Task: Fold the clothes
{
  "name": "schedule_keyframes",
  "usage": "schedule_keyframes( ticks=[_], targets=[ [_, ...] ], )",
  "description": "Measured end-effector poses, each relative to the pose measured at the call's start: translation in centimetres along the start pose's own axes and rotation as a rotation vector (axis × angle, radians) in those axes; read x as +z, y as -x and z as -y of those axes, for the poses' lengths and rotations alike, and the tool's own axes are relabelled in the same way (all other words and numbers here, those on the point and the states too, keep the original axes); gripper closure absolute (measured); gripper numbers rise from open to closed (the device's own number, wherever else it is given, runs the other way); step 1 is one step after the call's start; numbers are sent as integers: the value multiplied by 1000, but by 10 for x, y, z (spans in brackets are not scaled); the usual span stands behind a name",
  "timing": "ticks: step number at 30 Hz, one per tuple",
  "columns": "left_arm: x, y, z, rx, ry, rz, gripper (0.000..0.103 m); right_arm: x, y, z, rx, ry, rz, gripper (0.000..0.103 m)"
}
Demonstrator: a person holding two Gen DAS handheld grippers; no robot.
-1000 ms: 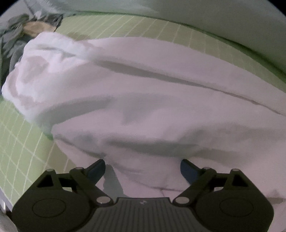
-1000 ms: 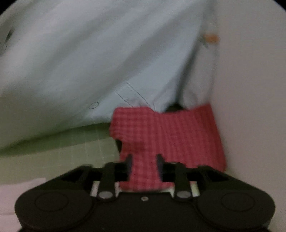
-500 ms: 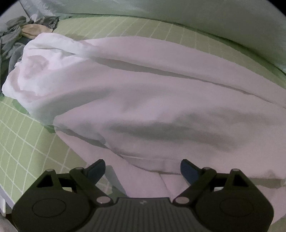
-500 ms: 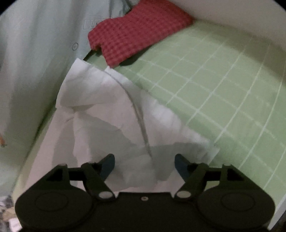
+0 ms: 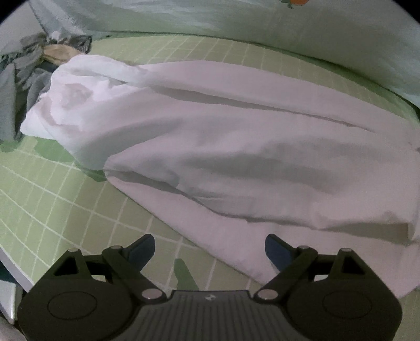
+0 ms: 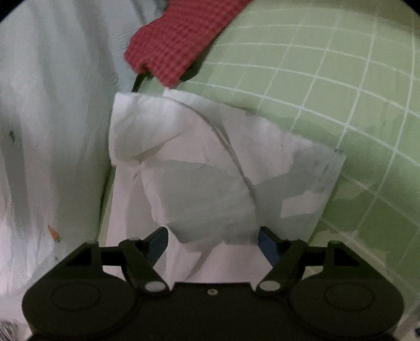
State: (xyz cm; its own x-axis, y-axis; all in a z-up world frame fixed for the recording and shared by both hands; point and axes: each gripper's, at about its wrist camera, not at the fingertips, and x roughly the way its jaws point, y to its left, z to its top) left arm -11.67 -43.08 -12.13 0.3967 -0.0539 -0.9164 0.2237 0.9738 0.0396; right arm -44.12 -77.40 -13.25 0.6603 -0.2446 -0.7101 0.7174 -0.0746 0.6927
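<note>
A white garment (image 5: 236, 147) lies rumpled and lengthwise on the green grid mat (image 5: 65, 199). My left gripper (image 5: 208, 249) hangs open above the garment's near edge, its blue pads wide apart with nothing pressed between them. In the right wrist view the garment's creased end (image 6: 199, 162) lies flat, one corner folded over. My right gripper (image 6: 212, 241) stands open just over that end; the cloth lies under and between the fingers, and the pads do not press on it.
A red checked cloth (image 6: 178, 39) lies just beyond the white garment's end. A pale sheet (image 6: 52, 105) runs along the mat's side and shows again as pale bedding (image 5: 262, 23). Grey clothes (image 5: 23, 78) are heaped at the far left. The mat's edge (image 5: 13, 267) is near.
My right gripper let go of the red checked cloth, opened, and swung down over the white garment's end. My left gripper drew back, so more mat shows in front of the garment.
</note>
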Motion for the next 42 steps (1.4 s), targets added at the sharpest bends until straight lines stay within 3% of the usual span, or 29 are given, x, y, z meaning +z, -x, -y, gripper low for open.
schedule_keyframes(
  ticks=[6,8,10,15,17,19,21,24,26,28,31,33,39,42],
  targets=[
    [-6,14,-2,1,-24,35,12,6,-11,2,58,-140,4,26],
    [-8,18,-2,2,-23,40,12,6,-13,-1,60,-120,25,49],
    [-11,20,-3,3,-17,40,12,9,-13,-11,61,-28,43,89],
    [-21,22,-12,13,20,35,12,18,44,-70,109,285,161,95],
    [-26,25,-19,21,47,38,12,23,79,-82,170,321,210,95],
    [-31,25,-27,31,71,36,12,26,93,-83,132,382,251,95],
    [-38,24,-37,38,100,27,12,26,92,-81,10,492,277,90],
    [-45,22,-51,36,147,1,12,11,50,-68,-384,725,247,64],
    [-48,23,-59,49,153,-3,12,-2,39,-58,-501,760,247,58],
    [-49,26,-69,67,156,6,12,-19,42,-55,-478,749,256,28],
    [-46,28,-84,73,160,18,12,-51,43,-64,-392,745,273,13],
    [-43,26,-95,75,155,18,12,-77,34,-77,-343,813,233,0],
    [-26,15,-129,51,76,13,12,-186,0,-122,-234,947,95,1],
    [-20,11,-152,34,31,14,12,-244,-24,-142,-252,1015,37,2]
  ],
)
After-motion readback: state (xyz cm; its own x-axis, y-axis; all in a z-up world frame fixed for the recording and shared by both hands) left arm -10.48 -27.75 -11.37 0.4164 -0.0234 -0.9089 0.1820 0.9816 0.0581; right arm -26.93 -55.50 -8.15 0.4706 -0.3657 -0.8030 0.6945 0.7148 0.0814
